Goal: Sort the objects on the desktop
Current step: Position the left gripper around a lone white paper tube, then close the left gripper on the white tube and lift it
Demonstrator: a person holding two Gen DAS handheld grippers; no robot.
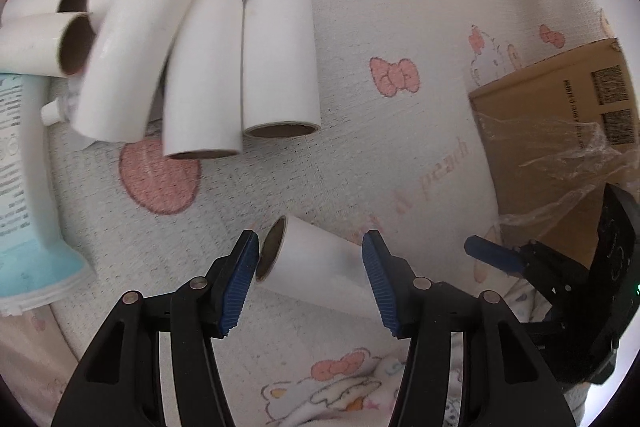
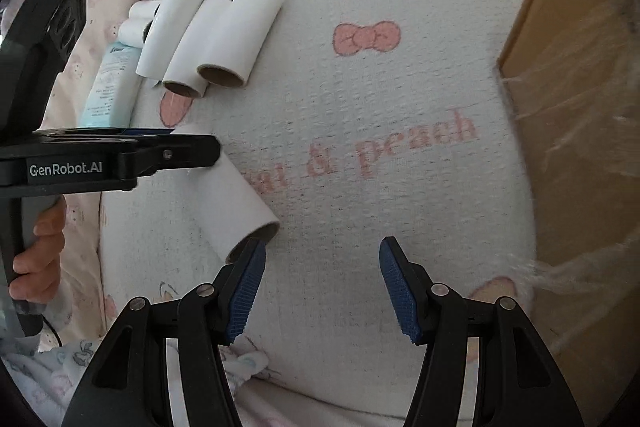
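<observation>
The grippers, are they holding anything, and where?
Nothing is held. The left gripper stands open around a lone white roll, pads not pressing it. The right gripper is open over bare cloth.

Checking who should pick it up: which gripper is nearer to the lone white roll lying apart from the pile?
Left. The left gripper straddles the lone white roll, jaws open. The right gripper stands beside its end.

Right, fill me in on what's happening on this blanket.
A person is sorting white paper rolls with two hand-held grippers. The left gripper is open around a lone roll lying on the blanket; whether its pads touch it is unclear. The right gripper is open and empty beside it. A pile of rolls lies further off beside a blue tube, with a cardboard box opposite.
</observation>
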